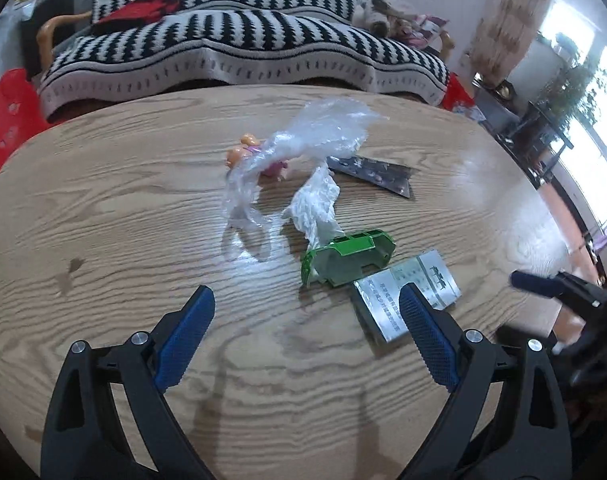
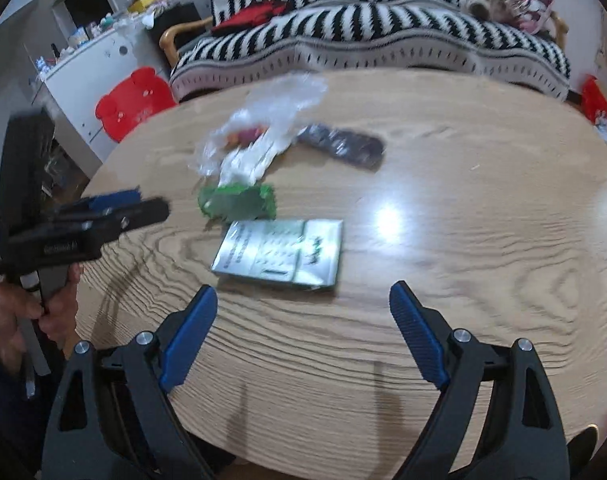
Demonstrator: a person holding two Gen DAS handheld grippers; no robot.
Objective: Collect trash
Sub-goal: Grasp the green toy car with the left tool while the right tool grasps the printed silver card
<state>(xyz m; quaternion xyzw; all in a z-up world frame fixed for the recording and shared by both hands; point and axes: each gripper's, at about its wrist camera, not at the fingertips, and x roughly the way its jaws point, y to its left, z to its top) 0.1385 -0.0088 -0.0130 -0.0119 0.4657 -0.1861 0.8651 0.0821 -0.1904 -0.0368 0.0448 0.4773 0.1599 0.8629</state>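
1. Blue-padded fingers [image 1: 427, 340] of the left tool [image 1: 307, 320] stand wide apart just above the wooden table [image 1: 103, 208], holding nothing.
2. Beside the right-hand finger of that tool lies a silver packet [image 1: 387, 300] with printed text, flat on the table and partly hidden behind the finger.
3. Touching the packet's far edge sits a green plastic piece [image 1: 343, 256], lying on its side.
4. Behind the green piece rises a crumpled white tissue [image 1: 317, 204] — its lower end meets the green plastic.
5. Further back, a clear plastic bag [image 1: 303, 140] stands loosely crumpled, draped partly over a small pink and orange toy figure [image 1: 243, 152].
6. Right of the bag lies a dark foil wrapper [image 1: 375, 172], flat, near the tissue's top.
7. The right tool [image 2: 303, 320] hovers over the near edge of the table with its fingers spread wide and empty; the silver packet [image 2: 283, 252] lies just ahead of them, apart from both pads.
8. From the right wrist view the left tool [image 2: 115, 212] shows at the left edge, gripped by the person's left hand [image 2: 23, 312] — this view is blurred.
9. Beyond the table stands a sofa [image 1: 243, 44] under a black and white striped cover, with a red stool [image 2: 135, 100] off to its side.
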